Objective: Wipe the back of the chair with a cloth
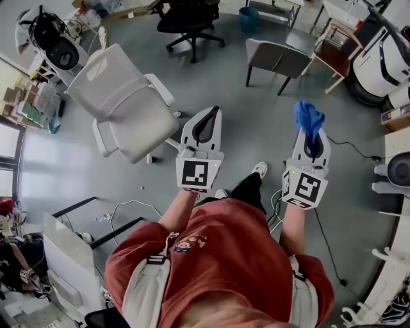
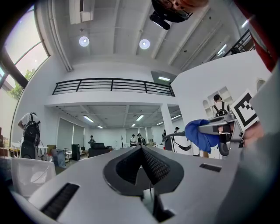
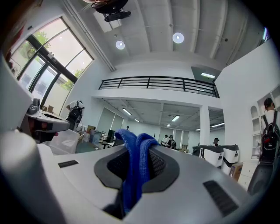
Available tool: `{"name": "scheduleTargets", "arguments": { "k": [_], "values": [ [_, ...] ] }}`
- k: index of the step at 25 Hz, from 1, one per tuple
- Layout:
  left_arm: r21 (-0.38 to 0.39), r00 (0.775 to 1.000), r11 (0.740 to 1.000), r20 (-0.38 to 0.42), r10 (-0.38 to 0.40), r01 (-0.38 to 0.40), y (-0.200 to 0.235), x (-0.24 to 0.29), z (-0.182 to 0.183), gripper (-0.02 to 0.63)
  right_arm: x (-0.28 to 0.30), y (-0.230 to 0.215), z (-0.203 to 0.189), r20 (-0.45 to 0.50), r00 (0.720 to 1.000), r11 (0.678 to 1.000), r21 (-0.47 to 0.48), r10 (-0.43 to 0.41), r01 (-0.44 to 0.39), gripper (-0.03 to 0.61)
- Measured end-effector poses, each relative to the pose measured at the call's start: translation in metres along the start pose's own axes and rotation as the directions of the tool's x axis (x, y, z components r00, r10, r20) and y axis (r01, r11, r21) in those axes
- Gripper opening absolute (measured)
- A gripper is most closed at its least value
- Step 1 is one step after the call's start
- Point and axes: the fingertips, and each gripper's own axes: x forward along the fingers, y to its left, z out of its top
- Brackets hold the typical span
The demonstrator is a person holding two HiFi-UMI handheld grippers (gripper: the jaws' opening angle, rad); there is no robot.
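A white office chair [image 1: 125, 102] stands on the grey floor at the upper left of the head view, its mesh back [image 1: 109, 80] turned toward me. My right gripper [image 1: 312, 131] is shut on a blue cloth [image 1: 308, 118], which bunches up past the jaw tips. In the right gripper view the blue cloth [image 3: 135, 168] hangs pinched between the jaws. My left gripper [image 1: 204, 123] is shut with nothing in it, held just right of the chair's seat. From the left gripper view its jaws meet at a point [image 2: 141, 151], and the cloth [image 2: 199, 134] shows at the right. Part of the chair [image 2: 26, 175] sits at lower left.
A grey chair [image 1: 278, 61] and a black office chair [image 1: 189, 19] stand farther off. White machines [image 1: 384, 61] line the right side, a cable [image 1: 349, 148] runs over the floor, and desks and a monitor [image 1: 61, 266] crowd the lower left. Several people stand far off.
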Motion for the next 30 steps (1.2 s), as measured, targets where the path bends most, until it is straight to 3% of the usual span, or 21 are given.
{"name": "scheduleTargets", "arguments": {
  "k": [12, 23, 30],
  "values": [
    [-0.002, 0.998, 0.999, -0.045, -0.034, 0.034, -0.023, 0.054, -0.011, 0.014, 0.029, -0.040, -0.038, -0.044, 0.999, 0.998, 0.065, -0.012, 0.015, 0.051],
    [0.015, 0.997, 0.998, -0.049, -0.062, 0.063, -0.056, 0.171, -0.020, 0.014, 0.105, -0.111, -0.085, -0.102, 0.995, 0.994, 0.105, -0.025, 0.036, 0.051],
    [0.011, 0.998, 0.998, 0.012, -0.066, 0.066, -0.083, 0.259, -0.002, 0.014, 0.166, -0.172, -0.098, -0.093, 0.995, 0.993, 0.114, -0.030, 0.041, 0.051]
  ]
}}
